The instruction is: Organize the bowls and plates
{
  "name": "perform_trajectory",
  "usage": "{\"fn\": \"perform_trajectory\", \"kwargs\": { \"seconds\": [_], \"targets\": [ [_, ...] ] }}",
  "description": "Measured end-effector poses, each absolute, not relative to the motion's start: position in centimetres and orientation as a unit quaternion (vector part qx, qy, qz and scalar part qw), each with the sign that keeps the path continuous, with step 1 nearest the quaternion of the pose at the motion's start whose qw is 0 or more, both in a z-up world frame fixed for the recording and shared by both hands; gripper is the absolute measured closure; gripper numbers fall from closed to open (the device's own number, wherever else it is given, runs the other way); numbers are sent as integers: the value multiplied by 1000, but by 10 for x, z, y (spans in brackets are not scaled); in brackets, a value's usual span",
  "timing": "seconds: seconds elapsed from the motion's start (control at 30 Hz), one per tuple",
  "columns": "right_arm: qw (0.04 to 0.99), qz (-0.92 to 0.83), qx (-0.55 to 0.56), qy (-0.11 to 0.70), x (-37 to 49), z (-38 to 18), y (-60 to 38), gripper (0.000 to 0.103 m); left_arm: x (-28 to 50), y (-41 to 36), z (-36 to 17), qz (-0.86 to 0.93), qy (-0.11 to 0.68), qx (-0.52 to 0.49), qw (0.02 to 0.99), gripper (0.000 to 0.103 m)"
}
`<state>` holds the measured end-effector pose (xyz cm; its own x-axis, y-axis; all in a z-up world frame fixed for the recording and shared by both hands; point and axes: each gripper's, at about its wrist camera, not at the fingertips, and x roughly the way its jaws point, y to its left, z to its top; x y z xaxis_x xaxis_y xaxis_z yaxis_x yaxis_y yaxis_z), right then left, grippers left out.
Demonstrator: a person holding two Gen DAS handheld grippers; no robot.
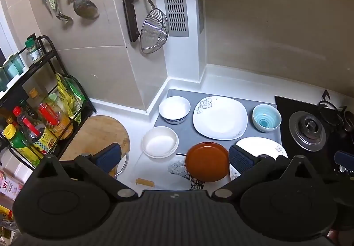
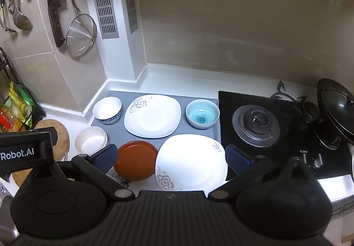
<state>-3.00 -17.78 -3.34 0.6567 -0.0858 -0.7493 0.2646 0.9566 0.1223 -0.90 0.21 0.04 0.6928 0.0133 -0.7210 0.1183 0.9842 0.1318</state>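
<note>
On the white counter in the corner by the wall, a grey mat (image 2: 199, 135) carries most of the dishes: a white bowl (image 2: 107, 109) with a blue pattern at its back left corner, a square plate (image 2: 152, 116) in the middle of the back row, and a teal bowl (image 2: 202, 113) at the back right, close to the mat's edge beside the black stove (image 2: 256, 126). A second square plate (image 2: 191, 163) sits nearer, lying partly on the mat, with its front part out over the bare counter. Just to its left a brown plate (image 2: 136, 159) almost meets its rim, lying across the mat's front edge and over a patterned white cloth (image 1: 177, 170). A cream bowl (image 1: 160, 142) stands off the mat to the left, near a round wooden board (image 1: 97, 135). Strips of grey mat show between the back-row dishes, and a band of white counter runs behind the mat to the wall. The left gripper (image 1: 174, 156) hovers above the front of the counter with its jaws spread wide and nothing between them; the brown plate lies below, toward the right finger. The right gripper (image 2: 171, 157) also hovers with jaws spread and empty, its gap spanning the brown plate and the near square plate beneath. A spice rack (image 1: 44, 99) stands at far left.
</note>
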Motion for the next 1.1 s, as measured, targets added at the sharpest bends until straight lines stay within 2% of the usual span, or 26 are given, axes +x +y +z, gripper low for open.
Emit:
{"fn": "perform_trajectory", "kwargs": {
  "seconds": [0.2,1.1],
  "targets": [
    [901,-102,106,407,-29,-41,-143,0,-12,8,0,-34,398,77,914,0],
    [893,-122,131,412,-62,-44,-155,0,-36,-5,-1,-55,385,98,916,0]
  ]
}}
